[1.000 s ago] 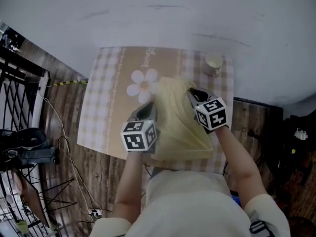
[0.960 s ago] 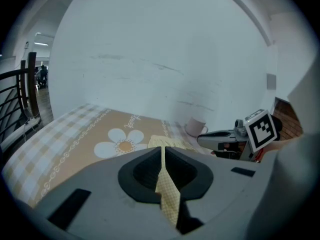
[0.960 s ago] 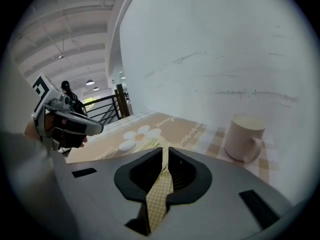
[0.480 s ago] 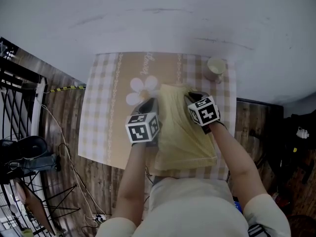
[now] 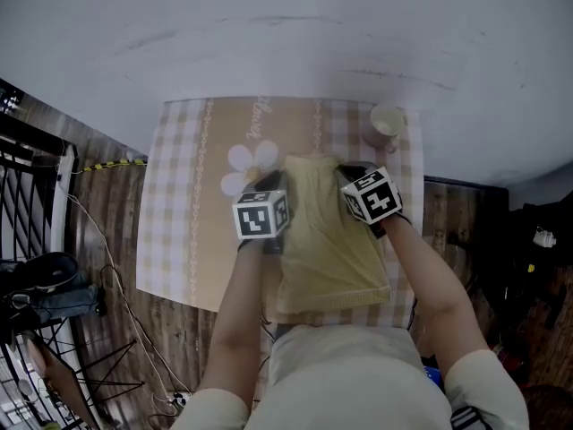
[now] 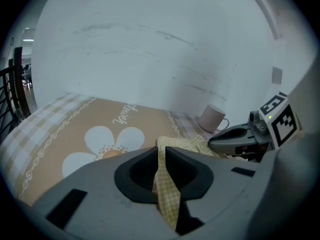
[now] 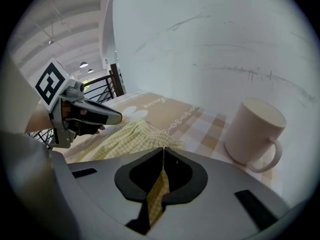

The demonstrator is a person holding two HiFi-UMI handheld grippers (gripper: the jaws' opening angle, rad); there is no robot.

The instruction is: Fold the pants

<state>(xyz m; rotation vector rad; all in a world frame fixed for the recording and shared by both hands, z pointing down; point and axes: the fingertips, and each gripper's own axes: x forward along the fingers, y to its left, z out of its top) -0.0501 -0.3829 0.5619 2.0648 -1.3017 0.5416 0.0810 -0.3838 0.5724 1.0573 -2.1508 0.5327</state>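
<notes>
Yellow checked pants (image 5: 329, 240) lie on the tablecloth (image 5: 188, 195), folded over, with their far edge lifted by both grippers. My left gripper (image 5: 273, 183) is shut on the left far corner of the pants (image 6: 167, 184); the cloth runs between its jaws. My right gripper (image 5: 347, 170) is shut on the right far corner of the pants (image 7: 159, 186). In the left gripper view the right gripper (image 6: 220, 143) shows at the right. The left gripper (image 7: 107, 116) appears at the left of the right gripper view, with the pants between the two.
A pale mug (image 5: 387, 124) stands at the far right corner of the table, close to my right gripper, also as mug (image 7: 255, 134) and mug (image 6: 212, 118). A white daisy print (image 5: 243, 164) marks the cloth. A white wall rises behind the table. Black railing (image 5: 27, 150) and cables lie left.
Both grippers have carried the pants' edge away from the person, toward the far side of the table and lower. The fold now covers more of the pants.
</notes>
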